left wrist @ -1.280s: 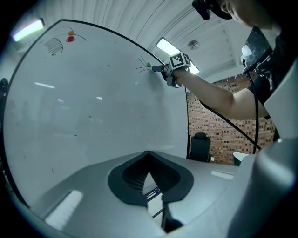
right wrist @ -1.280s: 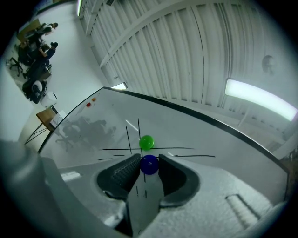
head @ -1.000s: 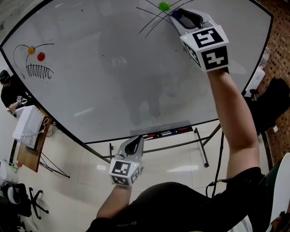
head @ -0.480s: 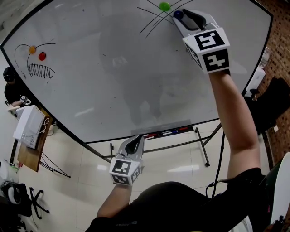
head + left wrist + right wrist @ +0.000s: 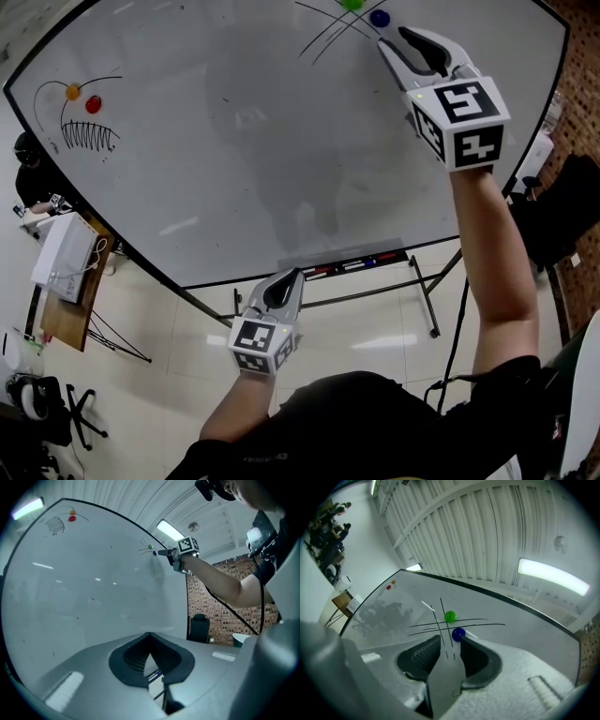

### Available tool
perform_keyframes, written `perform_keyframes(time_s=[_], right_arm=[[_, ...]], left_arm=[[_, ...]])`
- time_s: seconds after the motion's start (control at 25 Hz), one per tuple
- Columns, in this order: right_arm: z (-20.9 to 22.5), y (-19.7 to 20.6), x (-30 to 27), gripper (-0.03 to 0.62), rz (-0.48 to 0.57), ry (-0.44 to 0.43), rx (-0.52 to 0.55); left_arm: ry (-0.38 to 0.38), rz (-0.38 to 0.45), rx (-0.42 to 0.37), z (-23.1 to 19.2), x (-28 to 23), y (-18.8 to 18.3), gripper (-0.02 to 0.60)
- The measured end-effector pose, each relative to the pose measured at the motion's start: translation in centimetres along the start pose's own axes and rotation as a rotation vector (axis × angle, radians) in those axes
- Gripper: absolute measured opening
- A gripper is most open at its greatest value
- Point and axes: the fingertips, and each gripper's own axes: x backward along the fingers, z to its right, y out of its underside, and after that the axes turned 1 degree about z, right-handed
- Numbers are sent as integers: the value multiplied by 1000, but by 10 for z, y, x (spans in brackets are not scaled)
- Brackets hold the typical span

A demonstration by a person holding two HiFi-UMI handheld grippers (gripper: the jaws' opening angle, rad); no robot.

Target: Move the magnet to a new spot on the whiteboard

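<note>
The blue magnet point(image 5: 380, 18) sticks to the whiteboard point(image 5: 234, 141) near its top, just right of a green magnet point(image 5: 352, 4) on crossed black lines. My right gripper point(image 5: 392, 39) is open, its tips just short of the blue magnet and not pressing on it. In the right gripper view the blue magnet point(image 5: 458, 633) sits at the tip of the right jaw, the green magnet point(image 5: 450, 616) a little beyond. My left gripper point(image 5: 284, 278) hangs low by the board's bottom edge, shut and empty; its view shows the jaws met point(image 5: 150, 635).
A red magnet point(image 5: 93, 104) and an orange magnet point(image 5: 73, 92) sit on a toothed drawing at the board's left. Markers point(image 5: 352, 267) lie in the tray under the board. A desk point(image 5: 66, 281) stands at the left, a dark chair point(image 5: 562, 206) at the right.
The right gripper has drawn back from the blue magnet, which was between its jaws and now stands free on the board. The left gripper has stayed put.
</note>
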Motion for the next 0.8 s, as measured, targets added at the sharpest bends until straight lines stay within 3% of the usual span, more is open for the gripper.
perform_keyframes(time_s=[0.24,0.44,0.8], right_arm=[[-20,16,26,76,-47,13,-31],[-35,20,43,2,-81,33,-14],[-61,14,62,2,-90,26,-28]], left_arm=[[70,-10,-31,2,5,0,15],[119,-3,-47,4,12,-5,15],[182,-9,-44,1,21,1,15]])
